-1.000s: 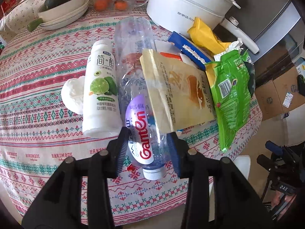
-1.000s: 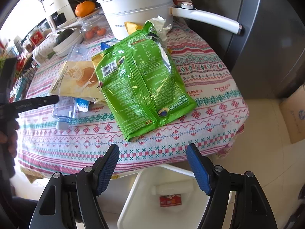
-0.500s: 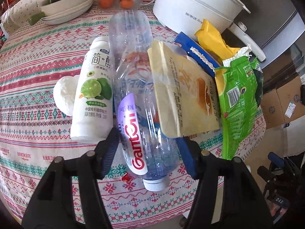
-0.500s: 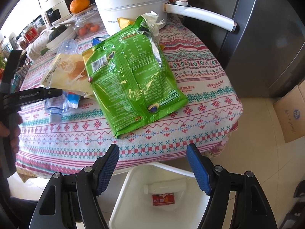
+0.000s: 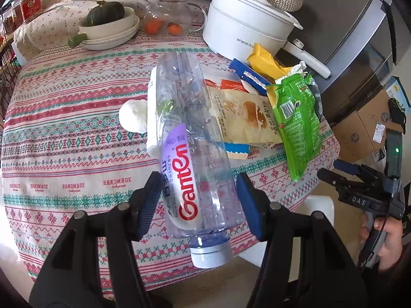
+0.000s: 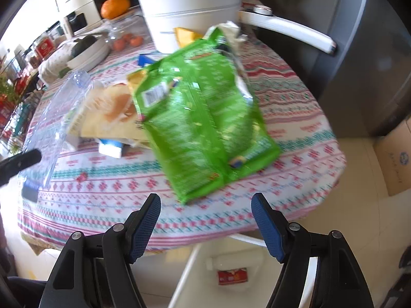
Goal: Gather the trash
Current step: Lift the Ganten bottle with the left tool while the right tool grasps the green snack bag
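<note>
My left gripper [image 5: 199, 181] is shut on a clear Ganten water bottle [image 5: 195, 133], pads on its lower body, cap end toward me. The bottle is tilted up off the striped tablecloth [image 5: 64, 133]; it also shows at the left of the right wrist view [image 6: 56, 118]. A white lime drink bottle [image 5: 152, 118] lies mostly hidden behind it, beside a white tissue ball [image 5: 132, 116]. A beige bread bag [image 5: 246, 113] and a green snack bag [image 6: 205, 118] lie to the right. My right gripper [image 6: 205, 200] is open and empty, over the table edge in front of the green bag.
A white bin [image 6: 191, 261] stands on the floor under the table edge, holding a white bottle [image 6: 231, 259] and a red pack [image 6: 232, 276]. A white pot [image 5: 246, 25], stacked bowls [image 5: 110, 36], a glass teapot [image 5: 169, 18], a blue carton [image 5: 246, 77] and a yellow wrapper [image 5: 264, 61] crowd the far side.
My left gripper slid from the bottle's neck to its body and lifted it, so it now covers the white bottle. The right gripper moved in toward the green bag.
</note>
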The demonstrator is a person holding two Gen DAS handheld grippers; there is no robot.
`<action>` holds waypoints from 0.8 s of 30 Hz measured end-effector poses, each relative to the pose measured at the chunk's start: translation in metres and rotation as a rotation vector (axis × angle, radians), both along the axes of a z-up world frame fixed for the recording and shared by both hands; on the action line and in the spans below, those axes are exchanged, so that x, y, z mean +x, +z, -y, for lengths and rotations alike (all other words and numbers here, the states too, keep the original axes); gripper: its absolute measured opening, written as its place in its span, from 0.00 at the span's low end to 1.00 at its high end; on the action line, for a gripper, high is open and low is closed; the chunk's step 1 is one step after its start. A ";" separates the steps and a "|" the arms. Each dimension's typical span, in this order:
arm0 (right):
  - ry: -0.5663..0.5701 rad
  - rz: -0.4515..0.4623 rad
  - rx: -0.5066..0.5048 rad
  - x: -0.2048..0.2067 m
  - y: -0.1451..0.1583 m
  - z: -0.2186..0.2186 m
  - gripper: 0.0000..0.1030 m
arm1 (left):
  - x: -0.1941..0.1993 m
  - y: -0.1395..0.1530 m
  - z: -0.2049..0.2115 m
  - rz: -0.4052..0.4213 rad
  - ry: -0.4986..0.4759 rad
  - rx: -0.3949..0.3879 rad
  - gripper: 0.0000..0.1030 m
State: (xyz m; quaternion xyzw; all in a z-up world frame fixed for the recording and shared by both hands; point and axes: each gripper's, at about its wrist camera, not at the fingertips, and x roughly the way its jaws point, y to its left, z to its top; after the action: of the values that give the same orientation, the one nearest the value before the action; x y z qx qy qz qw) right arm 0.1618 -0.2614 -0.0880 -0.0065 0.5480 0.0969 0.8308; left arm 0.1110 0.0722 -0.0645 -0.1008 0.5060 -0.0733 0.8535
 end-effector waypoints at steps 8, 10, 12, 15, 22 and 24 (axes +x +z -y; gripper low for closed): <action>-0.030 -0.009 -0.053 0.019 -0.015 -0.010 0.72 | -0.019 -0.037 0.004 -0.198 -0.099 0.036 0.60; -0.046 -0.015 -0.048 0.023 -0.017 -0.006 0.72 | -0.017 -0.045 0.004 -0.231 -0.096 0.025 0.61; -0.062 -0.017 -0.041 0.025 -0.017 -0.001 0.72 | -0.011 -0.049 0.003 -0.245 -0.080 -0.008 0.61; -0.080 -0.019 -0.021 0.027 -0.016 0.007 0.72 | 0.000 -0.047 0.002 -0.216 -0.052 -0.014 0.64; -0.100 0.000 0.024 0.037 -0.013 0.028 0.73 | 0.024 -0.050 -0.002 -0.187 0.033 -0.046 0.61; -0.095 0.007 0.039 0.041 -0.013 0.033 0.73 | 0.027 -0.045 -0.003 -0.161 0.056 -0.047 0.61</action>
State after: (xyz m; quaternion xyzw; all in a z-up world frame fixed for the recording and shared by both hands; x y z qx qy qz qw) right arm 0.2028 -0.2942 -0.1014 0.0356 0.5429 0.0679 0.8363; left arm 0.1380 0.0753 -0.1097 -0.1406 0.5682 -0.0532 0.8090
